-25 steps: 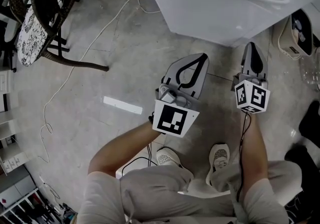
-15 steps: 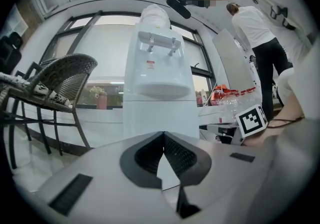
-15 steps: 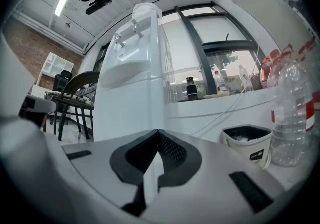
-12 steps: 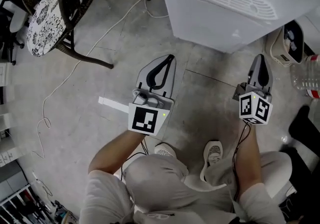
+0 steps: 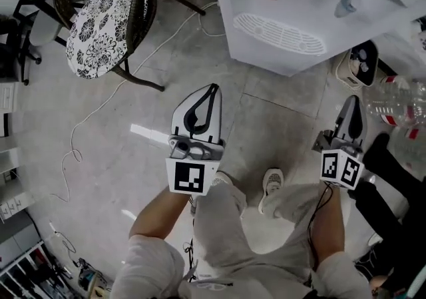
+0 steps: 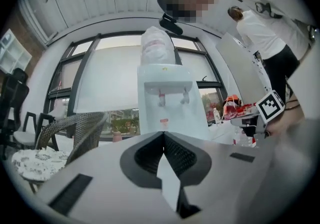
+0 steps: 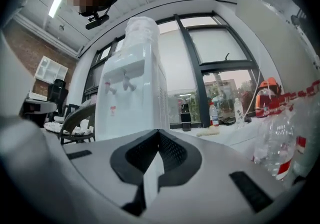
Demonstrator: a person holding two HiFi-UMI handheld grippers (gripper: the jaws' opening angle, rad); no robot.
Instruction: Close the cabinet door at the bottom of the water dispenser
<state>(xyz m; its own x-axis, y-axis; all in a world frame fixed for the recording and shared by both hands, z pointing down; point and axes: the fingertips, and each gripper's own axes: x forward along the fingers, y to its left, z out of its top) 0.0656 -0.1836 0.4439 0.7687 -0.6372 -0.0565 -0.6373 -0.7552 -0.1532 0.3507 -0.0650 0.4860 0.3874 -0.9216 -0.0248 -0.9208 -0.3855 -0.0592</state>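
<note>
The white water dispenser (image 5: 293,11) stands at the top right of the head view, its red and blue taps and drip grille (image 5: 279,32) showing. Its bottom cabinet door is hidden from above. My left gripper (image 5: 212,86) is shut and empty, held over the floor well short of the dispenser. My right gripper (image 5: 353,99) is also shut and empty, off to the dispenser's right. In the left gripper view the dispenser (image 6: 167,103) stands straight ahead beyond the shut left gripper (image 6: 162,133), which hides its lower part. In the right gripper view the dispenser (image 7: 132,93) stands ahead on the left of the right gripper (image 7: 159,130).
A wicker chair with a patterned cushion (image 5: 106,24) stands at the upper left. A white cable (image 5: 100,108) trails over the floor. A small white appliance (image 5: 359,64) and clear plastic bottles (image 5: 399,101) sit right of the dispenser. The person's legs and shoes (image 5: 271,184) are below.
Both grippers have drawn back from the dispenser's foot and risen. The head view has lifted too, so the taps and the chair cushion now show. Both stay shut.
</note>
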